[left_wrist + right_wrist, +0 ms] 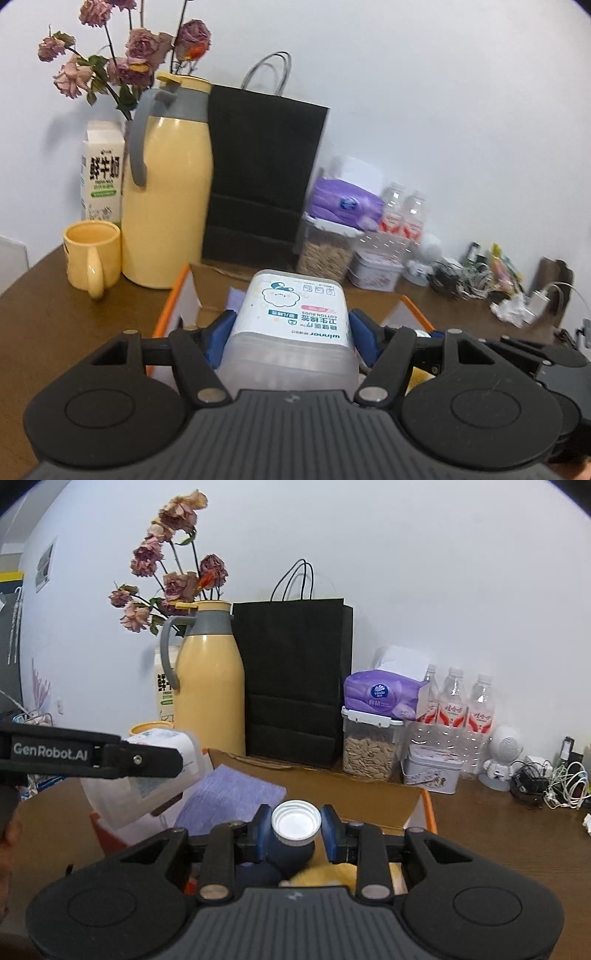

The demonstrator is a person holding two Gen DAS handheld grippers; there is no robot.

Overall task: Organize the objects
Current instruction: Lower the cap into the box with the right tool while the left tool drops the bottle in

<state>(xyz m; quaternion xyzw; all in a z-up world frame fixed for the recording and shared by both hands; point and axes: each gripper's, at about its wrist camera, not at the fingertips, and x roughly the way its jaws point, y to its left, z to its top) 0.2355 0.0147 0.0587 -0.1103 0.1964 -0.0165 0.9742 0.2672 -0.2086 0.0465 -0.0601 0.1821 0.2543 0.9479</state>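
"winner COTTON BUDS" on the cotton-bud box (pixel 291 317), "GenRobot.AI" on the left hand-held gripper (pixel 50 750), "vinda" on the tissue pack (pixel 380 694)

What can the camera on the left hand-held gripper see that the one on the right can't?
Only the left wrist view shows the front label of the cotton bud box clamped in the left hand-held gripper, and the whole yellow mug. Only the right wrist view shows the dark bottle with a white cap between the fingers of the right hand-held gripper, plus the purple cloth in the cardboard box. Both show the yellow thermos jug, black paper bag and dried roses.
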